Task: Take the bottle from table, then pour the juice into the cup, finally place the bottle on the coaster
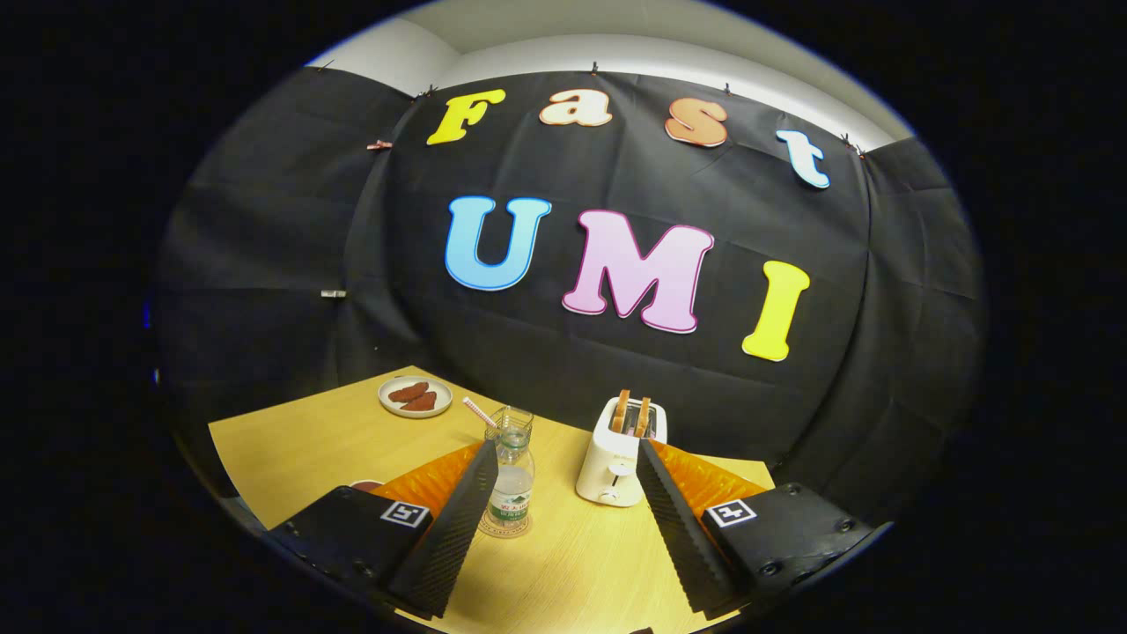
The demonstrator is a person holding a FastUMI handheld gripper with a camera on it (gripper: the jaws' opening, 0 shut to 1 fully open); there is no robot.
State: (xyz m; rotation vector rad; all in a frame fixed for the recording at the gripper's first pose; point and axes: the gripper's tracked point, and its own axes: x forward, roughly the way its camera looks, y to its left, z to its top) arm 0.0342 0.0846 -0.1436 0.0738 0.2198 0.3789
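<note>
Gripper view shows us first the table (335,440), a wooden top that carries everything, and we take the bottle as our landmark. The toaster (616,458) stands to the right of the bottle, well apart from it, with two slices of bread (632,412) standing up in its slots. Behind the bottle and to the left, near the far corner of the table, lies a small plate (415,396) with some reddish food on it.

The gripper (559,462) has its fingers spread wide and they hold nothing. The bottle (511,480) is upright, just beside the inner edge of the left finger and not touching it as far as we can see; it has no cap that we can make out and a little clear liquid inside. Under the bottle we see a round coaster (504,530); the bottle stands on it. Directly behind the bottle is the cup (509,419), a clear glass with a striped straw (480,411) leaning out of it.

We judge that the last step is reached: the bottle already rests on the coaster and the fingers are free of it. Whether juice is in the cup we cannot tell. The next move, in our opinion, only needs a straight retreat away from the bottle, without brushing it with the left finger.
</note>
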